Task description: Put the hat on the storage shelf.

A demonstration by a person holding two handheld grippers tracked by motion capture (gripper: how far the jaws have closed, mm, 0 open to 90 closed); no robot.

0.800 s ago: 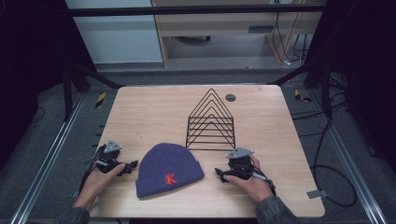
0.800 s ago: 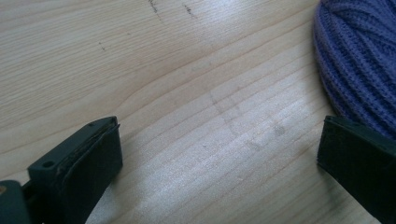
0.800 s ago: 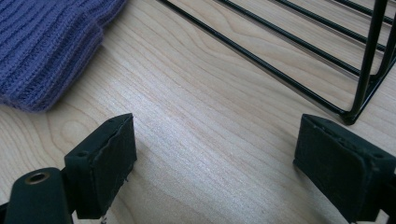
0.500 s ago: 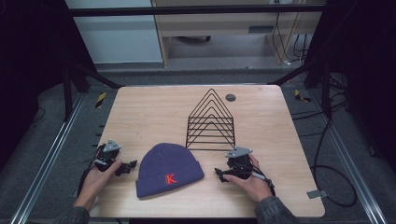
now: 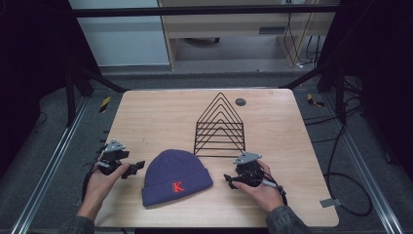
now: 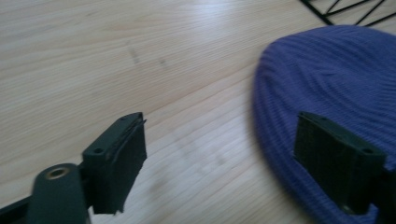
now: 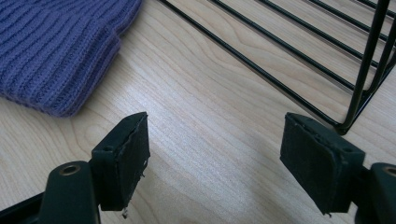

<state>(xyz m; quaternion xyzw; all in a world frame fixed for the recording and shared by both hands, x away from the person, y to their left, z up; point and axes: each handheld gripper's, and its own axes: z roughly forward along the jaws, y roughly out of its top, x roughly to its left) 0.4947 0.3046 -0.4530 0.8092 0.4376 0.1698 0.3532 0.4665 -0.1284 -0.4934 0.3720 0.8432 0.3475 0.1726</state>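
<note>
We see a purple knit beanie (image 5: 176,177) lying flat near the front edge of the wooden table (image 5: 160,112), its folded cuff toward us and a red letter K (image 5: 178,186) on that cuff; behind it and a little to the right stands a black wire rack (image 5: 219,126) with peaked triangular dividers, and farther back a small dark round disc (image 5: 240,102) rests on the tabletop.

Our left gripper (image 5: 132,168) sits just beside the beanie's left edge, held low over the table in the left hand (image 5: 100,178); in the left gripper view its jaws stand wide apart and grasp nothing, bare wood between them, with the right-hand pad (image 6: 336,158) in front of the beanie's (image 6: 327,84) ribbed side; whether it touches the knit we cannot tell.

Our right gripper (image 5: 230,181) rests to the right of the beanie, near the front of the rack, held in the right hand (image 5: 263,187); in the right gripper view its jaws are likewise spread and empty, bare wood between them, the beanie's cuff (image 7: 60,51) at upper left and the rack's base wires (image 7: 299,60) at upper right.
</note>
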